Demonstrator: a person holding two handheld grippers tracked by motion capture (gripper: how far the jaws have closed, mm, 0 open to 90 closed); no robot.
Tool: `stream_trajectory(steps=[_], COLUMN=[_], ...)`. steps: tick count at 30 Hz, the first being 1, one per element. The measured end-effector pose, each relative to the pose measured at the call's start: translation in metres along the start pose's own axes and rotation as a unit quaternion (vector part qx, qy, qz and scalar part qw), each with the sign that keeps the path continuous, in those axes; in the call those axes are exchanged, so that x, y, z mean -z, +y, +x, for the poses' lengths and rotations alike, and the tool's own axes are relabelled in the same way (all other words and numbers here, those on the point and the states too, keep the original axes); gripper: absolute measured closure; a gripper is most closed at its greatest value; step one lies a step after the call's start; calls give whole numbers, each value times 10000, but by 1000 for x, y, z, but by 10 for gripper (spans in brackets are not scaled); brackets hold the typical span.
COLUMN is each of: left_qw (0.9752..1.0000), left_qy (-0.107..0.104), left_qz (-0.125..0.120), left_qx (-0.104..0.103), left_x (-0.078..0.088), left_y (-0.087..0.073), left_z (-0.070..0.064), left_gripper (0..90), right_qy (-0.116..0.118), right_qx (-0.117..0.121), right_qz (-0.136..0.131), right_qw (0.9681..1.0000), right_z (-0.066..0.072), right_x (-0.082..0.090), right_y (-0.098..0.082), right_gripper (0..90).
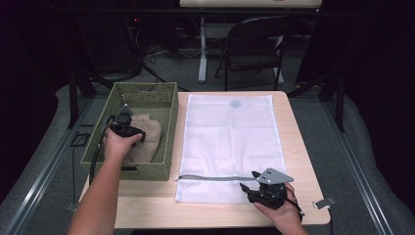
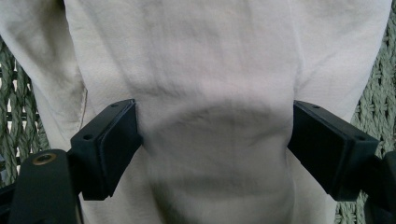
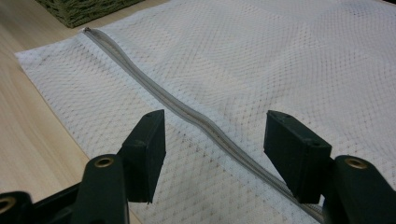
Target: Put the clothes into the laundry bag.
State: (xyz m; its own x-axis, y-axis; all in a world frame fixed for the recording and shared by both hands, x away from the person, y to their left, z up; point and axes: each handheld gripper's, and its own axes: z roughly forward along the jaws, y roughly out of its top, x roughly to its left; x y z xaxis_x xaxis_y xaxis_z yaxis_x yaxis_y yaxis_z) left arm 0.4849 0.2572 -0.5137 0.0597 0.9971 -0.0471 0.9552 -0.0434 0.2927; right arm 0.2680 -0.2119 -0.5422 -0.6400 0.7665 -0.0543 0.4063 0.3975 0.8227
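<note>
Two open grippers: my left gripper (image 2: 212, 149) sits wide over the soft, floppy cloth (image 1: 146, 137) inside the basket (image 1: 169, 128), so I'd pinch a bunched fold, while my right gripper (image 3: 212, 154) waits beside that basket over the bag's (image 1: 230, 137) zipper (image 3: 187, 112).

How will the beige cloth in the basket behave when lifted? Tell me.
The beige cloth shows soft folds, so it will probably droop and bunch. It looks thin, so likely light. Lying loose in the woven basket, it may drag over the rim.
</note>
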Motion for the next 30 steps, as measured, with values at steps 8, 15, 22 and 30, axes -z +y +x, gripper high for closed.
stream_trajectory(steps=[8,15,22,30], left_qw=[9999,9998,9998,9998], left_qy=[-27,-59,-74,-109], left_qz=[46,128,160,177], left_qx=[88,107,105,73], left_x=[-2,-3,-4,-5], left_y=[0,1,1,1], left_z=[2,3,2,4], left_gripper=[151,150,167,233], right_qy=[-7,12,20,-9], right_qx=[26,22,11,69], right_qz=[18,22,18,20], right_qw=[10000,10000,10000,10000], right_z=[0,0,0,0], right_x=[0,-1,-1,-1], right_y=[0,0,0,0], right_gripper=[385,385,385,385])
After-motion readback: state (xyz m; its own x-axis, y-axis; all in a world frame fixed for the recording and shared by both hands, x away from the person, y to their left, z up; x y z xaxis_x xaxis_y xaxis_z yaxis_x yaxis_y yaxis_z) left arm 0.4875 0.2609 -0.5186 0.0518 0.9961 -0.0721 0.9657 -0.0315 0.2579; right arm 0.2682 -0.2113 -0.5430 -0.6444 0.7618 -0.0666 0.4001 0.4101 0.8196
